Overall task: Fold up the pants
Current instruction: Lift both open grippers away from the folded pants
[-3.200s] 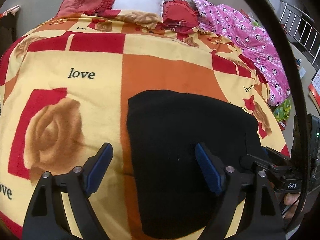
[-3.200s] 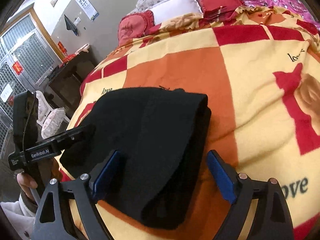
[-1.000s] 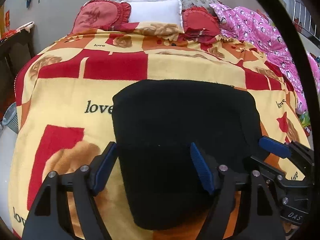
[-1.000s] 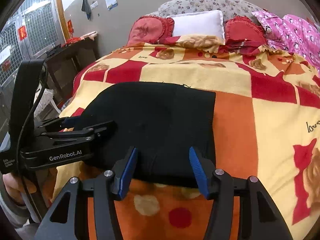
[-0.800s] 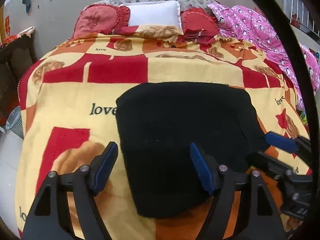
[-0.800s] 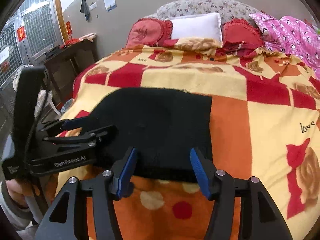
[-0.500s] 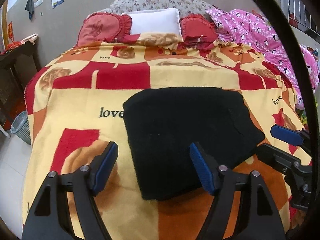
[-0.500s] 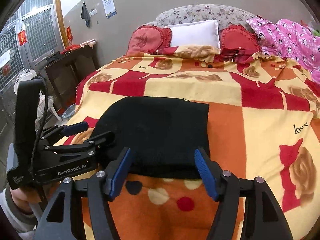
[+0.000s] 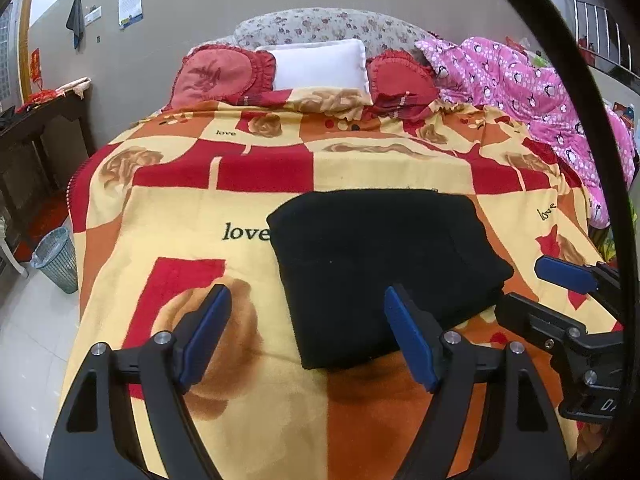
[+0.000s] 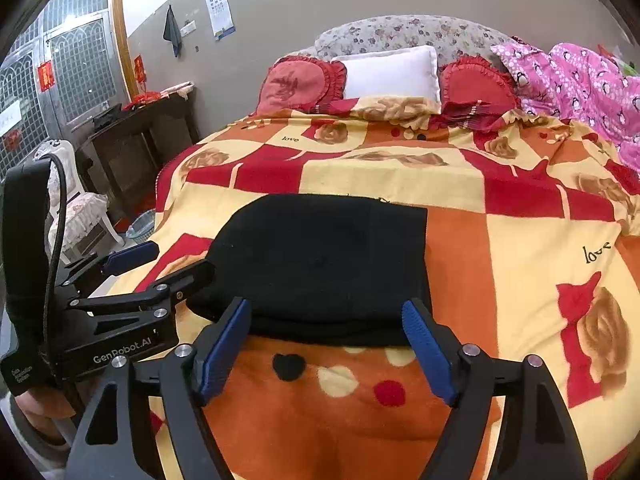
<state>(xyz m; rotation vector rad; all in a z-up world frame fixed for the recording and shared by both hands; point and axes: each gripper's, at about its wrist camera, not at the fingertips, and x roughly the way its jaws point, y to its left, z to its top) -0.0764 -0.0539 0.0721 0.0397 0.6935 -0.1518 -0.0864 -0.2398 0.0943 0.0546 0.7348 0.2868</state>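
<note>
Folded black pants (image 9: 384, 264) lie mid-blanket (image 9: 168, 216), near the bed's foot.
Left gripper (image 9: 308, 334) and right gripper (image 10: 326, 344) both gape, empty; the cloth looks soft, limp, thick: best pinched at the near stacked edge.

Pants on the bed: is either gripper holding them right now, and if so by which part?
Nothing is held. The left gripper and right gripper are both open, short of the folded black pants, which lie free on the blanket.

pants (image 9: 380, 264) | black, folded into a compact rectangle | flat on blanket
</note>
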